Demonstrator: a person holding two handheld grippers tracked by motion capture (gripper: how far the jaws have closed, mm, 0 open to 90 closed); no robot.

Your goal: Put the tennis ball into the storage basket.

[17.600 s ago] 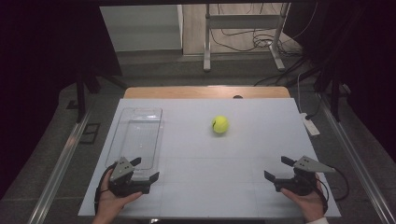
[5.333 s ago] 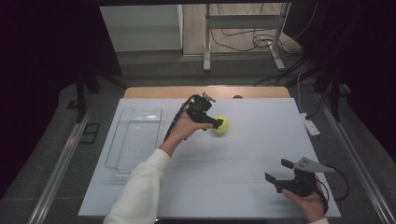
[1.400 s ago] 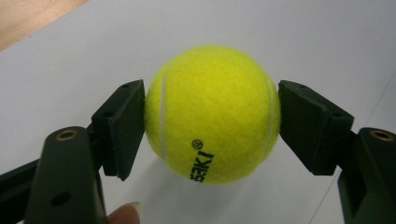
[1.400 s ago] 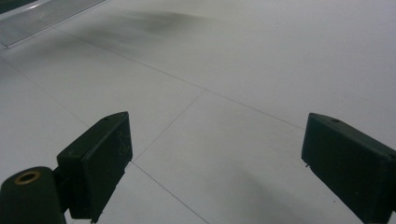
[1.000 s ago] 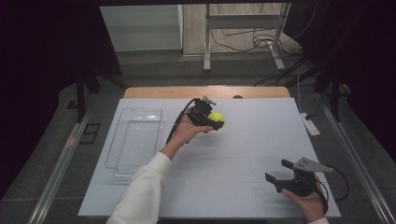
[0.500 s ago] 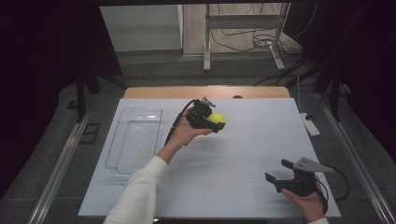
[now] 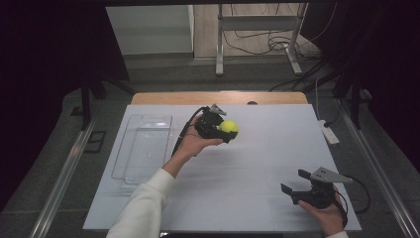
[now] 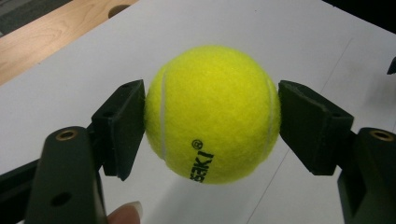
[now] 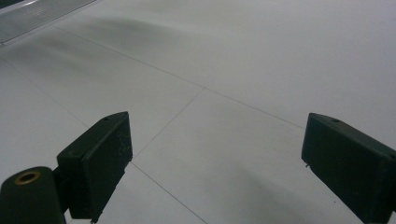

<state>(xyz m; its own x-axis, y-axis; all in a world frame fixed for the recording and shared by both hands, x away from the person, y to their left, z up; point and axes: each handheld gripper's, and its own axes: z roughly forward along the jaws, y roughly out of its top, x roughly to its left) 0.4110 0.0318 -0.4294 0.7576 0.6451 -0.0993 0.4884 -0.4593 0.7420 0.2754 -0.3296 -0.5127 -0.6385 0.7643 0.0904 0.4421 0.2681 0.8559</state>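
Left gripper [image 8: 212,116] clamps the ball [image 8: 212,114] between both jaws, pads touching its two sides, ball lifted off the table [image 7: 247,168] over the far middle. Clear tray [image 7: 143,146] lies well to that gripper's left, apart from it. Right gripper [image 9: 215,163] hangs low over bare table at the near right, jaws spread wide, holding nothing, well apart from the ball.

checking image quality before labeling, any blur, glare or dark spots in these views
High view: table evenly lit, surroundings nearly black, clear tray faint. Left gripper view: ball sharp between the left tool's jaws, no glare. Right gripper view: soft shadows on the table, right tool slightly soft.
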